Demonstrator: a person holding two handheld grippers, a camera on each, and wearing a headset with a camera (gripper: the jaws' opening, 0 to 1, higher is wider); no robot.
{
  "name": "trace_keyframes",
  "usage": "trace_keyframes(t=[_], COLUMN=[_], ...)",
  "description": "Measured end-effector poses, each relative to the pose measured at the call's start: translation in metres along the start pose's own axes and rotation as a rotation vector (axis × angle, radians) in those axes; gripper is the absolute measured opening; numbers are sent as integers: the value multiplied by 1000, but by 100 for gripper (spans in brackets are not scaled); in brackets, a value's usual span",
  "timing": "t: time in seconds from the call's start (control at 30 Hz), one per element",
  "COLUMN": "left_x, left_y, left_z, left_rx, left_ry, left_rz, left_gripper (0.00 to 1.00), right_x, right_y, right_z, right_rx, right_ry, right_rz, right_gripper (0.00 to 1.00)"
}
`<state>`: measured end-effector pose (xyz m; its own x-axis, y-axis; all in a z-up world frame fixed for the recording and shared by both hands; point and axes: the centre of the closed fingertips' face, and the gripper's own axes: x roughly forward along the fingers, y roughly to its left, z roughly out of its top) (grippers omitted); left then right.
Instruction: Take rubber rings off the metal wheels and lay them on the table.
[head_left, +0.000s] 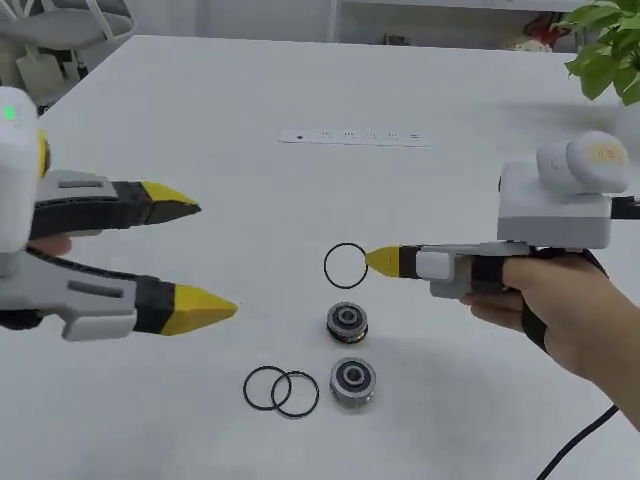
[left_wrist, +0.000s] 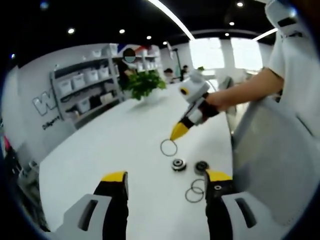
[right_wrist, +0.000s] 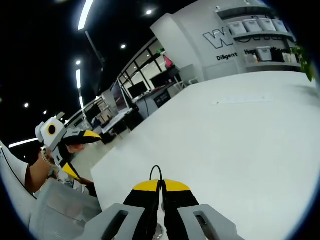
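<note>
Saw one black rubber ring (head_left: 326, 266) pinched by its rim between the pressed-together yellow tips of the right tongs (head_left: 380, 262), just beyond the farther metal wheel (head_left: 347, 322); could not tell whether it touched the tabletop (head_left: 200, 120). Found the nearer metal wheel (head_left: 353, 382) close by, apart from the first. Noted two loose rings (head_left: 272, 392) lying flat, overlapping, just left of it. Held the left tongs (head_left: 217, 259) spread wide, gripping nothing, well apart to the left. Spotted a power strip (head_left: 355, 137) farther back.
</note>
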<state>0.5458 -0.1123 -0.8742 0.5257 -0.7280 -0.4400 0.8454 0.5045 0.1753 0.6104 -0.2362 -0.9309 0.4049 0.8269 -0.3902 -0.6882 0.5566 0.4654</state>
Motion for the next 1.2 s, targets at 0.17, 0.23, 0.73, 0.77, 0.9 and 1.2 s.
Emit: trace_keyframes(t=[0.17, 0.23, 0.73, 0.77, 0.9, 1.2], left_x=[-19, -26, -57, -57, -58, -61], left_y=[4, 4, -7, -8, -13, -18], left_z=[-3, -6, -41, -43, -50, -55], left_rx=[-29, -33, -141, -151, -189, -221], left_ry=[-22, -19, -15, -19, -24, -26], left_rz=[49, 65, 153, 155, 162, 179], left_gripper=[67, 68, 74, 75, 76, 76], right_x=[-1, -1, 5, 6, 10, 25], right_y=[7, 9, 37, 39, 49, 74], right_z=[4, 5, 9, 8, 4, -25], right_rx=[-8, -8, -21, -20, -20, -52], right_ry=[-12, -16, -26, -24, -10, 98], right_rz=[16, 22, 104, 112, 140, 213], right_gripper=[0, 0, 0, 0, 0, 0])
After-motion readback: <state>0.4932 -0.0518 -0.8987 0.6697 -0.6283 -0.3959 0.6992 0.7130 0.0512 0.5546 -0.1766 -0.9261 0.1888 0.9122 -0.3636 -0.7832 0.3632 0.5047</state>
